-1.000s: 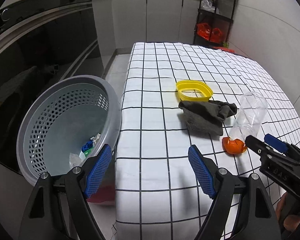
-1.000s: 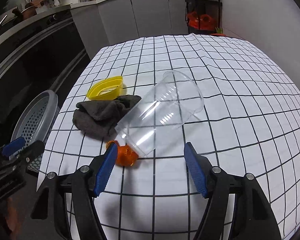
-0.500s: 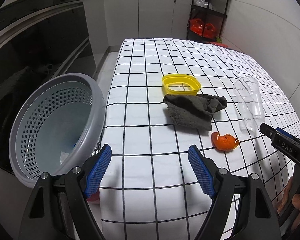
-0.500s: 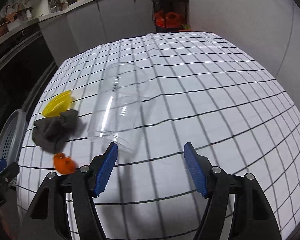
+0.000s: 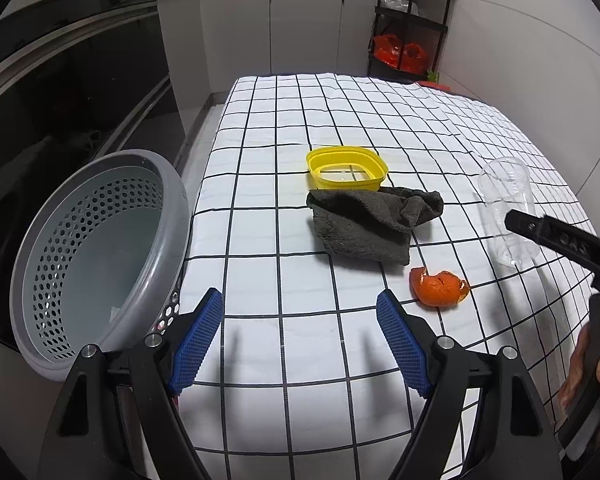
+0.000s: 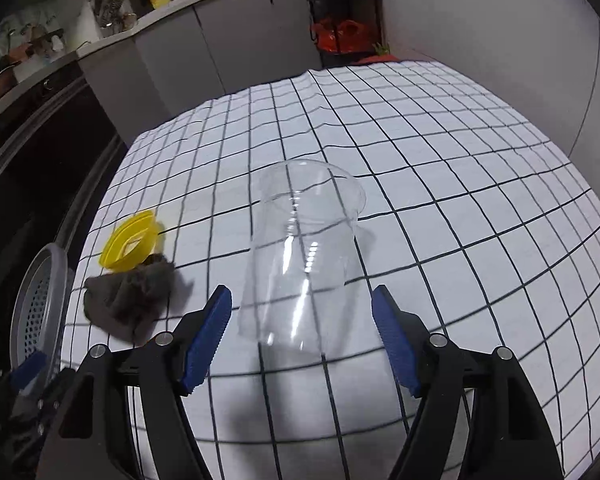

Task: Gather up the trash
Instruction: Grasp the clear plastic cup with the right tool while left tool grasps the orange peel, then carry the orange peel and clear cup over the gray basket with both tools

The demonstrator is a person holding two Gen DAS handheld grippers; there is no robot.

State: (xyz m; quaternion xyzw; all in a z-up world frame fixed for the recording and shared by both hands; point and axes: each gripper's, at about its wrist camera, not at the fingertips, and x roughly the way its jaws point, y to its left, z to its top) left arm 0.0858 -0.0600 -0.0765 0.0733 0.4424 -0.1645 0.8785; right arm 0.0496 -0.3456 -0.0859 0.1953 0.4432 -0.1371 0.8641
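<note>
The right tongs (image 6: 302,340) now line up squarely behind the clear plastic cup (image 6: 304,256), where a second ago they sat over its base and the orange peel. Their jaws have just been opening a little wider, and the cup's closed end lies between the blue pads without either pad pressing on it, so nothing is gripped yet. The cup lies on its side on the checked tablecloth (image 6: 460,200), mouth toward 12 o'clock. That suggests the cup is the next piece of trash to be picked up, and the grasp looks close.

The left tongs (image 5: 300,344) are open and empty, hovering over the near edge of the table, and the view from them has slid so the grey perforated basket (image 5: 100,248) sits at 9 o'clock, off the table's side. The orange peel (image 5: 438,286) lies at 2 o'clock from them, with the dark grey cloth (image 5: 368,224) and the yellow container (image 5: 346,168) beyond at 12 o'clock.

In the left view, the black arm of the right tongs covers part of the cup's lower wall. The basket's bottom is partly cut off by the left tongs, and only a pale scrap shows inside; what it is I cannot tell. The cup's transparent wall makes its exact contact with the cloth hard to judge.
</note>
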